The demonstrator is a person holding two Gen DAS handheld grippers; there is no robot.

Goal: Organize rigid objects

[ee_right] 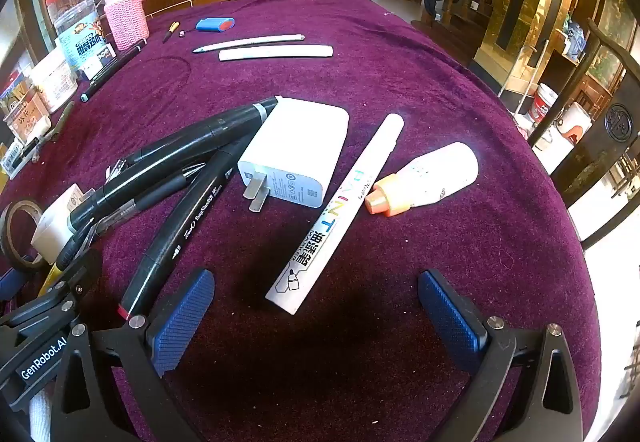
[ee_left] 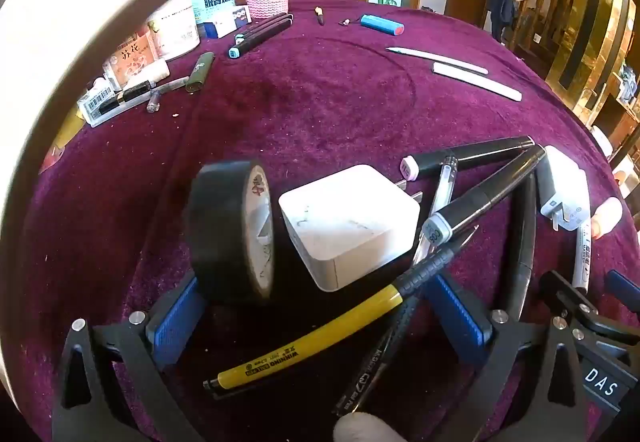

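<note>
In the left wrist view my left gripper (ee_left: pixel 320 318) is open. A roll of black tape (ee_left: pixel 232 230) stands on edge by its left finger, beside a white charger cube (ee_left: pixel 348 222). A yellow pen (ee_left: pixel 312 334) and a black pen (ee_left: pixel 376 358) lie between the fingers. Black markers (ee_left: pixel 480 194) lie to the right. In the right wrist view my right gripper (ee_right: pixel 316 318) is open and empty above the cloth. A white paint marker (ee_right: pixel 340 210) lies just ahead of it, with a white plug charger (ee_right: pixel 296 150), black markers (ee_right: pixel 180 162) and an orange-capped white tube (ee_right: pixel 428 178) nearby.
The round table has a purple velvet cloth (ee_right: pixel 400 82). At its far side lie two white sticks (ee_right: pixel 276 52), a blue lighter (ee_right: pixel 214 24), a pink knitted cup (ee_right: pixel 126 16) and several boxes and jars (ee_right: pixel 68 54). A dark chair (ee_right: pixel 600 138) stands at the right.
</note>
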